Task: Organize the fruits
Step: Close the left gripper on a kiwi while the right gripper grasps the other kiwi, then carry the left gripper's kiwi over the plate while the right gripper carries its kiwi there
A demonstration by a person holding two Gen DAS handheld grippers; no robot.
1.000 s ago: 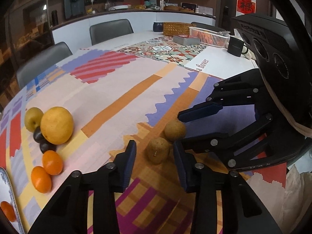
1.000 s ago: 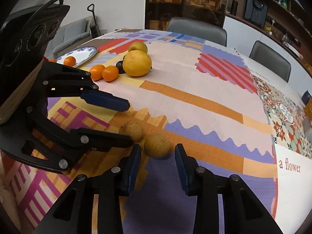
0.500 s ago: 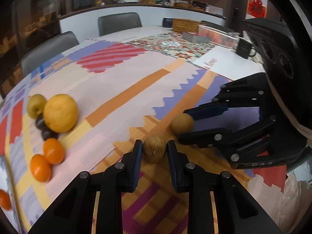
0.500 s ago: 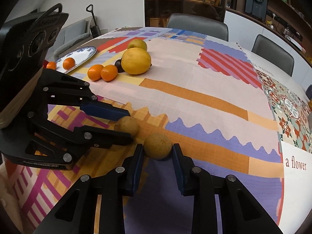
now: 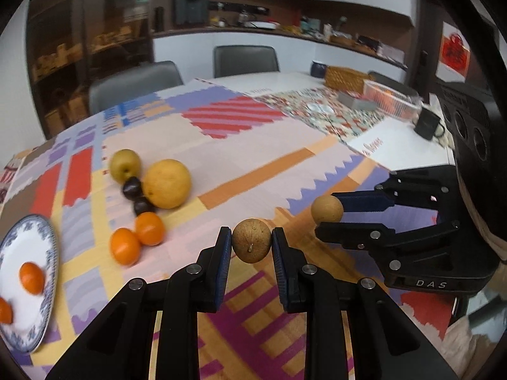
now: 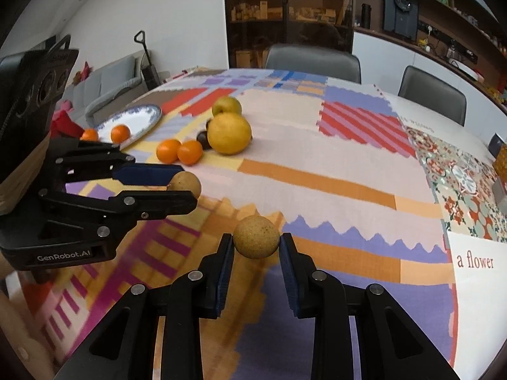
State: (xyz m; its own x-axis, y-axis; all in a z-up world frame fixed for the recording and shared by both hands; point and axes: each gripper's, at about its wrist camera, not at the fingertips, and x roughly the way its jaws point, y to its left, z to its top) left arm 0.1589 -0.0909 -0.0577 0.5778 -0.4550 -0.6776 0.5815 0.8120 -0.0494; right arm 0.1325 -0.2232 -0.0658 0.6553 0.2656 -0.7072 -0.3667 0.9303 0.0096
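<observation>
My left gripper (image 5: 251, 245) is shut on a small brown round fruit (image 5: 251, 240) and holds it above the cloth. My right gripper (image 6: 256, 247) is shut on a second brown round fruit (image 6: 256, 237), also lifted. Each gripper shows in the other's view, the right gripper (image 5: 329, 213) at the right and the left gripper (image 6: 185, 186) at the left. On the patchwork cloth lie a large yellow fruit (image 5: 167, 183), a green-yellow pear (image 5: 125, 164), two dark plums (image 5: 132, 187) and two oranges (image 5: 137, 239). A blue-rimmed plate (image 5: 47, 237) holds two more oranges (image 5: 31, 277).
The table is wide, with grey chairs (image 5: 245, 60) on its far side. A wicker basket (image 5: 347, 77), a white mesh basket (image 5: 391, 98) and a black mug (image 5: 427, 123) stand at the far right. The plate also shows in the right wrist view (image 6: 149, 114).
Both grippers closed on the two brown fruits and lifted them off the cloth. Both views have swung left, bringing the plate into sight.
</observation>
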